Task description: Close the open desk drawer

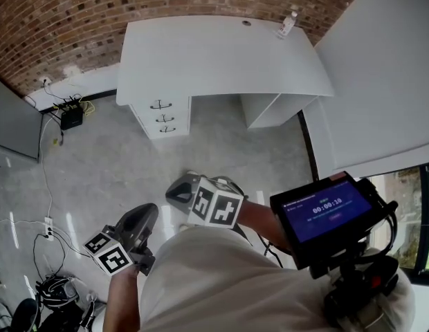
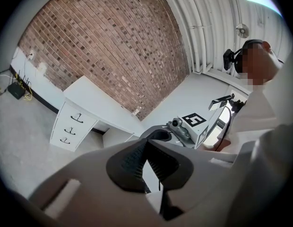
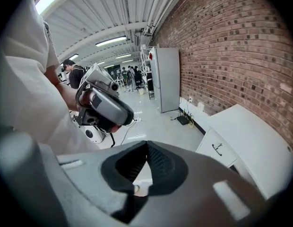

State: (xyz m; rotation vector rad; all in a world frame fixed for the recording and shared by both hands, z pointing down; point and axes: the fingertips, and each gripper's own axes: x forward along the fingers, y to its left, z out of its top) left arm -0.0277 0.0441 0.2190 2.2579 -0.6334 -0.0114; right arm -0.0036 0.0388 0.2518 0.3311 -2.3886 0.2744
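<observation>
A white desk (image 1: 221, 57) stands against the brick wall, with a drawer unit (image 1: 162, 116) under its left end. Its three drawer fronts carry black handles and all look flush. The unit also shows in the left gripper view (image 2: 71, 126) and the right gripper view (image 3: 217, 148). My left gripper (image 1: 149, 211) and right gripper (image 1: 174, 191) hang close to my body, well short of the desk over bare floor. Both are shut with nothing between the jaws: left gripper (image 2: 146, 142), right gripper (image 3: 146, 144). Each gripper shows in the other's view.
A small bottle (image 1: 287, 25) stands at the desk's far right corner. A black box with cables (image 1: 70, 114) lies by the wall at left, and more cables (image 1: 52, 282) trail at lower left. A screen device (image 1: 329, 213) hangs at my right. A tall grey cabinet (image 3: 165, 79) stands along the wall.
</observation>
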